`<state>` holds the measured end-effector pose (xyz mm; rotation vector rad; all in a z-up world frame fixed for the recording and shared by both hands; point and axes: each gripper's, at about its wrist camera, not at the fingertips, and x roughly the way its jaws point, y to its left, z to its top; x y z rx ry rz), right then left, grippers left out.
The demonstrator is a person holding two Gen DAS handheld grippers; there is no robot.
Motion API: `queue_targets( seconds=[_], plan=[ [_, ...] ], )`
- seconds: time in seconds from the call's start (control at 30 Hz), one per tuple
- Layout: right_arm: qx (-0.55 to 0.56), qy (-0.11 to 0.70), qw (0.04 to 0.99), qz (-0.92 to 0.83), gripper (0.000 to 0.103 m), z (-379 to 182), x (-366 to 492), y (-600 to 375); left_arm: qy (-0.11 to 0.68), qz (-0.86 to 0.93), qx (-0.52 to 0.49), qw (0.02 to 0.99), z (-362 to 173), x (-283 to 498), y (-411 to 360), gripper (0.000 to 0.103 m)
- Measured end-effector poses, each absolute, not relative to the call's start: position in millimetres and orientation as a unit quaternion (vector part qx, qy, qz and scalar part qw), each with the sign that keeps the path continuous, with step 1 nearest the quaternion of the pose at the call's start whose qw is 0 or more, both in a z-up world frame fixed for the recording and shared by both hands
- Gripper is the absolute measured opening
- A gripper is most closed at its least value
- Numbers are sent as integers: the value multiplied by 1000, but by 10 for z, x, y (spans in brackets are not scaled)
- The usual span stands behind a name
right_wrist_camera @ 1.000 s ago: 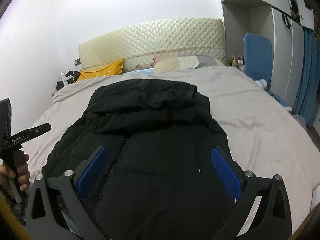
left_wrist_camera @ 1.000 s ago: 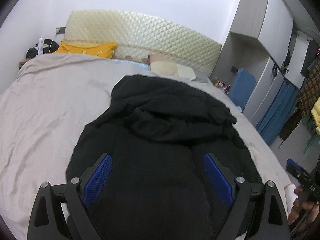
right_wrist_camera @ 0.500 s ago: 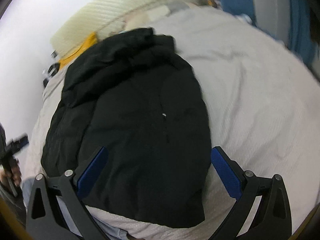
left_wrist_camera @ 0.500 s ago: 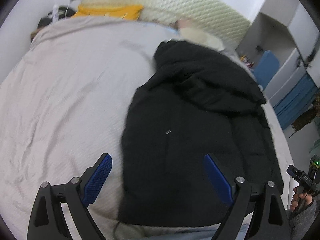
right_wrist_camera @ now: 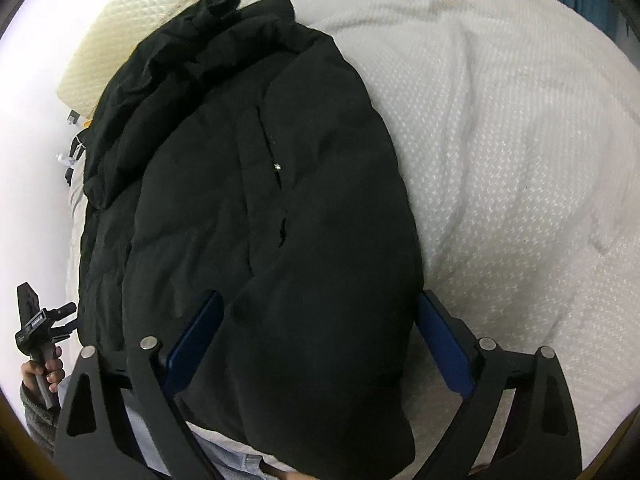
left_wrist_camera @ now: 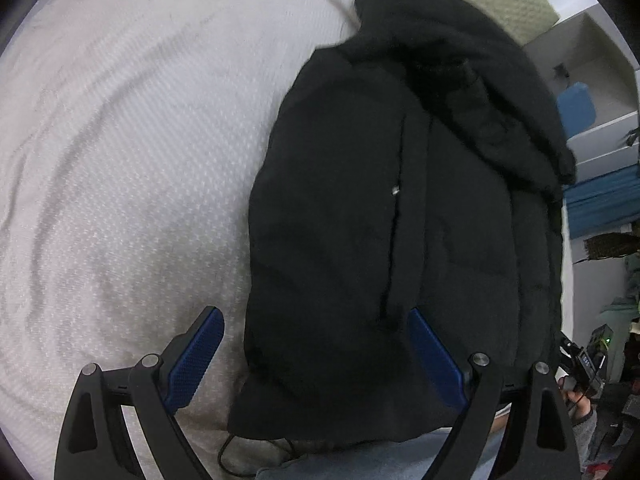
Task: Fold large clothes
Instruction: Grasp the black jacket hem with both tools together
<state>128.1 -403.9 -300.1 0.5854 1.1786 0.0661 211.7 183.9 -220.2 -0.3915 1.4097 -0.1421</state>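
A large black padded jacket (left_wrist_camera: 380, 208) with a hood lies flat on the bed, hood toward the headboard, hem toward me. It also shows in the right wrist view (right_wrist_camera: 260, 216). My left gripper (left_wrist_camera: 316, 340) is open and empty, its jaws spread over the jacket's lower left corner. My right gripper (right_wrist_camera: 320, 328) is open and empty, spread over the jacket's lower right corner. Both hover close above the hem; I cannot tell whether they touch it.
The jacket rests on a pale textured bedspread (left_wrist_camera: 120, 160) that extends left and, in the right wrist view (right_wrist_camera: 520, 140), right. A cream quilted headboard (right_wrist_camera: 132, 40) is at the far end. A thin black cord (left_wrist_camera: 240, 452) lies by the hem. Wardrobe and blue curtain (left_wrist_camera: 600, 200) stand right.
Both grippers tilted downward and came closer to the jacket, the left shifting to its left edge and the right to its right edge. Both stayed open.
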Motion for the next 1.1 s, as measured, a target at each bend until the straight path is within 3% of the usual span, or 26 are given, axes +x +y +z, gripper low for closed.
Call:
queue_targets(
  seconds=[0.37,0.63,0.67,0.73,0.8,0.87,0.97,1.1],
  plan=[
    [288,570,768,58,100,-3216,1394,-3908,692,-87,-210,686,-2536,2336,1602,93],
    [323,517,778,152,98,-2954,1400,-3769,659,-183,-247,687,-2299,2307,1348,91],
    [323,510,781,158,96,-2914,1389,-3776,655,-189,-248,688,-2310,2320,1320,88],
    [320,506,786,155,86,-2869,1366,-3781,650,-194,-246,692,-2253,2300,1280,73],
    [313,506,791,143,70,-2847,1302,-3816,641,-209,-260,692,-2170,2269,1215,70],
    [314,505,792,137,64,-2840,1263,-3824,633,-221,-260,694,-2125,2236,1165,70],
    [291,497,807,130,60,-2714,1172,-3738,635,-219,-243,700,-2128,2185,1129,70],
    [235,491,830,125,55,-2570,1079,-3555,644,-194,-233,702,-2174,2162,1200,48]
  ],
)
